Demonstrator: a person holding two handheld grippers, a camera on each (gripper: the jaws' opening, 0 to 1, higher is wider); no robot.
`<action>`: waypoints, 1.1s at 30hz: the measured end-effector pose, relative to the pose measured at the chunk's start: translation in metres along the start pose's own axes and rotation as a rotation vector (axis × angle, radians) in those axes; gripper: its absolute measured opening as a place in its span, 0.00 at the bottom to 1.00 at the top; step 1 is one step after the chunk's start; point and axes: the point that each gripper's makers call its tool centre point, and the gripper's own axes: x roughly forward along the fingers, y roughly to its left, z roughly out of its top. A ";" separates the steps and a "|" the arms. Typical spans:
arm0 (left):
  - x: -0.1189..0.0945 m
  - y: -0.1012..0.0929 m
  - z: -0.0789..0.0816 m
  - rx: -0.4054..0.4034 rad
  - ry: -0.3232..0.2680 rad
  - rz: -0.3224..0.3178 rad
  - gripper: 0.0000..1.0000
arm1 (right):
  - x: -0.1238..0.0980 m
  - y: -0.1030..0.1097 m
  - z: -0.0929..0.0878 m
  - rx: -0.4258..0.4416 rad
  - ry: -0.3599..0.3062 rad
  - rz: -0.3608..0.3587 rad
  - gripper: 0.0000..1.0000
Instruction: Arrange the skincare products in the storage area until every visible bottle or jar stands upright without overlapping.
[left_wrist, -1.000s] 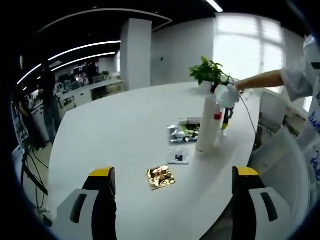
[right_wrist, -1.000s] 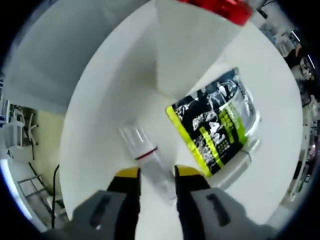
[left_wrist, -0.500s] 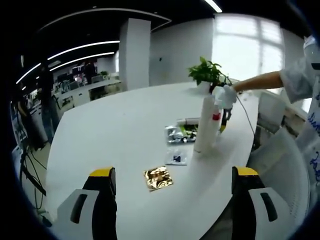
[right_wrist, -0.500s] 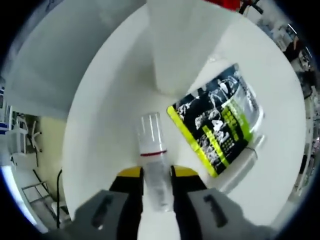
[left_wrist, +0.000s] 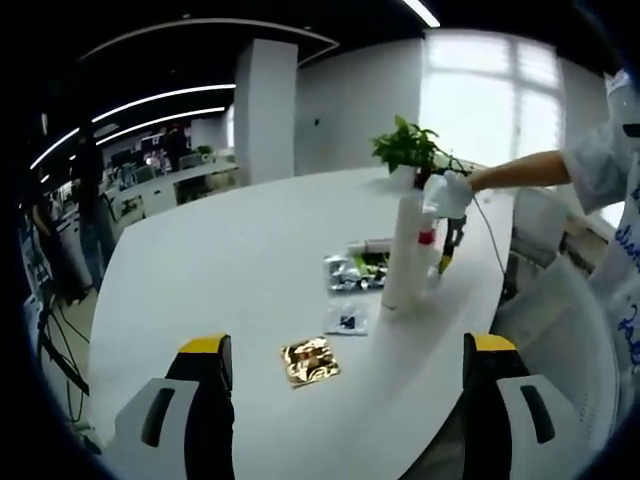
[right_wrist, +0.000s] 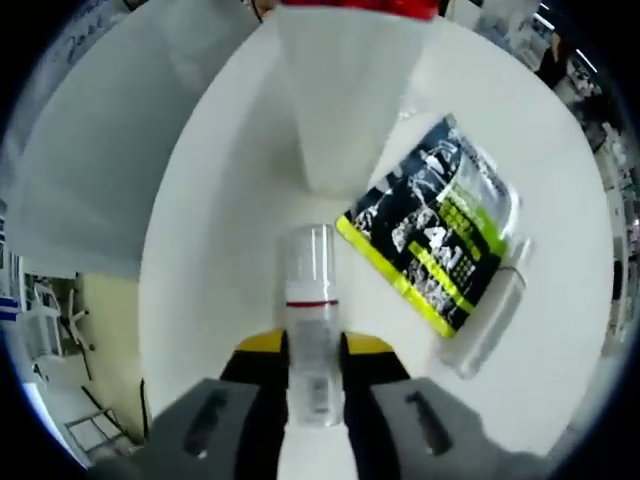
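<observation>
Left gripper view: my left gripper (left_wrist: 340, 400) hangs back over the near edge of the tabletop (left_wrist: 220, 260), jaws wide apart, holding nothing. Going left to right on the tabletop: gold foil sachet (left_wrist: 308, 361) nearest, a small clear sachet (left_wrist: 347, 319) beyond it, then the black-and-green pouch (left_wrist: 352, 272), then the tall white bottle (left_wrist: 403, 252) standing upright, red band near its top. Just right of that bottle, the right gripper (left_wrist: 447, 235) reaches down to the surface.

Right gripper view: jaws of the right gripper (right_wrist: 313, 352) are clamped on a small clear vial (right_wrist: 309, 310) with a red ring. The vial sits between the tall white bottle's base (right_wrist: 345, 100) and the black-and-green pouch (right_wrist: 437, 232), clear of both as far as I can tell.

My read: step in hand is standing the vial up. Next I need to tip it vertical on bare tabletop beside the bottle, off the pouch, and release only once it sits flat. Narrow base, so it could topple.
</observation>
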 end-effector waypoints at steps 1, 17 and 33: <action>0.000 0.000 0.000 0.000 -0.001 0.000 0.93 | 0.000 0.001 0.001 0.008 -0.010 -0.004 0.19; 0.003 -0.008 -0.002 0.002 0.005 -0.019 0.94 | -0.016 0.022 0.005 0.190 -0.202 -0.115 0.19; 0.003 -0.014 0.000 0.009 0.000 -0.016 0.93 | -0.050 0.044 0.030 0.402 -0.474 -0.252 0.19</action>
